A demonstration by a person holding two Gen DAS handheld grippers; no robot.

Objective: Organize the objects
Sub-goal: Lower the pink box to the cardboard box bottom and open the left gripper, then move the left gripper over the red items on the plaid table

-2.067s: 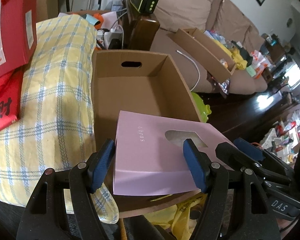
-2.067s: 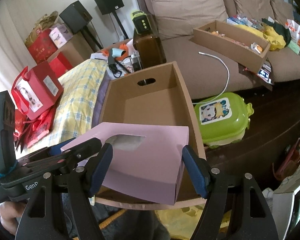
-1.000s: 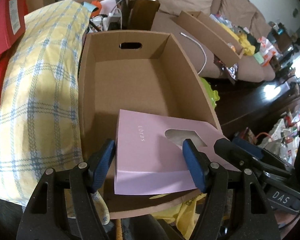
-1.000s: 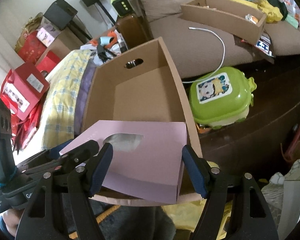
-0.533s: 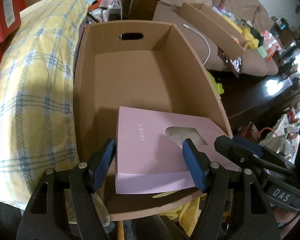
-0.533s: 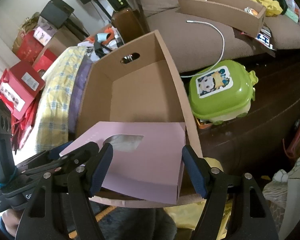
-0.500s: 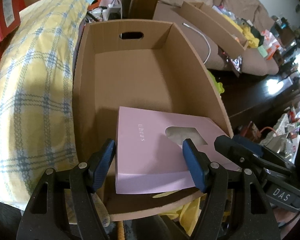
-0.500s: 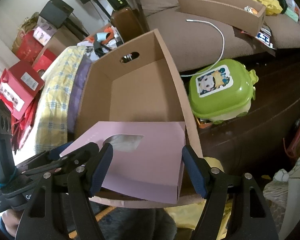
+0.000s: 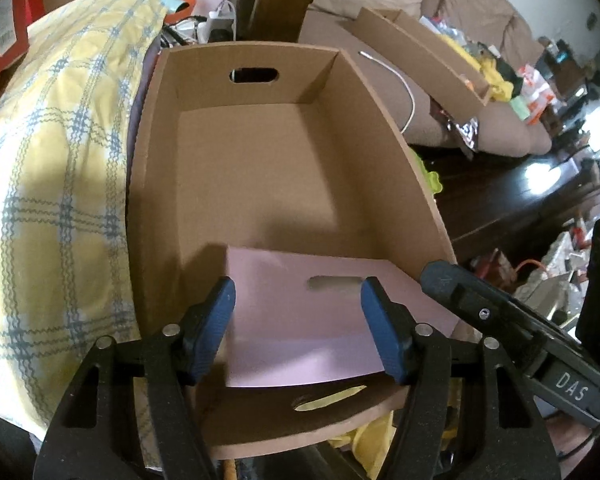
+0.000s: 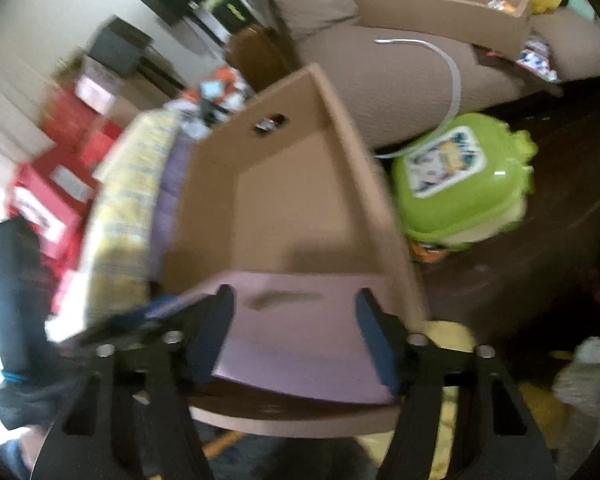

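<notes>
A beige sofa (image 9: 400, 92) runs along the far side of the room; a shallow cardboard tray (image 9: 424, 56) of mixed items and a white cable (image 10: 440, 52) lie on its seat. On the left, a yellow checked blanket (image 9: 56, 184) is draped beside the main cardboard box (image 9: 260, 152), which is open-topped with a handle slot in its far wall. Red gift bags (image 10: 56, 184) stand beyond the blanket, and a green lidded container (image 10: 460, 184) sits on the dark floor just right of the box.

The pink box (image 9: 300, 320), with a cut-out window in its top, sits at the near end of the cardboard box, inside its near wall, and tilted.

The left gripper (image 9: 296, 320) has a blue pad on each side of the pink box; its jaws have just been closing a little, and both pads appear to press the sides. The right gripper (image 10: 294, 328) straddles the same box from the right. That view is blurred; its jaws have just been closing too, with the pink box between them, and its pads (image 10: 372, 332) seem to lie against the sides, though contact cannot be confirmed.
</notes>
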